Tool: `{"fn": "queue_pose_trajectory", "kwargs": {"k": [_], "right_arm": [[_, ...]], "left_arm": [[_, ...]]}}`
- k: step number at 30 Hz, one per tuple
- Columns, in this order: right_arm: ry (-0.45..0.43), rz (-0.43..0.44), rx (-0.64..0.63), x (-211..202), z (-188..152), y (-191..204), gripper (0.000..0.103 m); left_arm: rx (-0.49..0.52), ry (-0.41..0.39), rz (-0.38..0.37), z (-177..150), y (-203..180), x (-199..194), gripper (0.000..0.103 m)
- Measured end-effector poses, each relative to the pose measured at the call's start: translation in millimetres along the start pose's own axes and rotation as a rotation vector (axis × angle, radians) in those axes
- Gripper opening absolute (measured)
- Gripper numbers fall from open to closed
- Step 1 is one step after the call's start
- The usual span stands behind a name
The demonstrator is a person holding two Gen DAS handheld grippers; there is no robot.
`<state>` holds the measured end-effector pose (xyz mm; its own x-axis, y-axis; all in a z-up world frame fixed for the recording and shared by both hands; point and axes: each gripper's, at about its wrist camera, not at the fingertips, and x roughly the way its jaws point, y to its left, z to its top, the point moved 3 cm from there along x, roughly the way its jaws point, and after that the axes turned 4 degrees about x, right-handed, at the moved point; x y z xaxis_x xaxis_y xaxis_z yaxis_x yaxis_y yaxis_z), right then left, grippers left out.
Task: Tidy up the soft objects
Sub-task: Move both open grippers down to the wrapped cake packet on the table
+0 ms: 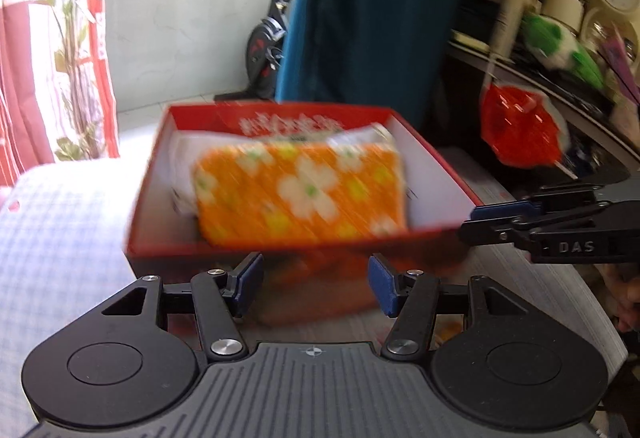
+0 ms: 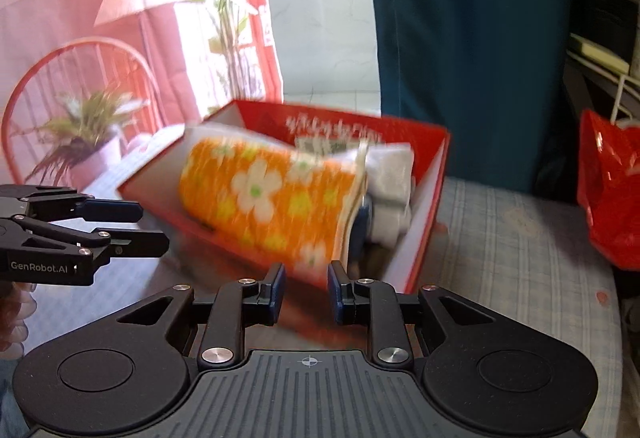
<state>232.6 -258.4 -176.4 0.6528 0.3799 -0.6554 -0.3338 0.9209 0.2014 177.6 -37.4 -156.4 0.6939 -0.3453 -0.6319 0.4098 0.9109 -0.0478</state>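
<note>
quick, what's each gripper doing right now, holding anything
left gripper: open, holding nothing, short of the red cardboard box.
right gripper: slightly open, holding nothing.

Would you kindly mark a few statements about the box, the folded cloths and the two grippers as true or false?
1. The orange flowered cloth lies inside the red box. True.
2. The left hand-held gripper clamps the orange cloth. False: nothing is between its fingers, and they stand apart.
3. A white folded cloth sits in the box beside the orange one. True.
4. The right hand-held gripper holds a red plastic bag. False: it holds nothing; the bag lies off to the side.
5. The box is closed with a lid. False: it is open on top.
</note>
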Motion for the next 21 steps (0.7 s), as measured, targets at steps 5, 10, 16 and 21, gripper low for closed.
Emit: {"fn": "queue_pose_trajectory", "kwargs": {"k": [5, 10, 16, 21], "right_arm": [[0.084, -0.019, -0.045, -4, -48, 1, 0.027], [0.158, -0.018, -0.061, -5, -88, -3, 0.037], [0.200, -0.004, -0.081, -9, -112, -4, 0.047], [0.203, 0.034, -0.063, -1, -117, -9, 0.057]], "left_arm": [[-0.027, 0.037, -0.064, -30, -25, 5, 0.060], [-0.040, 0.095, -0.121, -49, -42, 19, 0.060], [-0.021, 0.156, -0.186, -56, -54, 39, 0.060], [-0.035, 0.200, -0.226, -62, -61, 57, 0.060]]}}
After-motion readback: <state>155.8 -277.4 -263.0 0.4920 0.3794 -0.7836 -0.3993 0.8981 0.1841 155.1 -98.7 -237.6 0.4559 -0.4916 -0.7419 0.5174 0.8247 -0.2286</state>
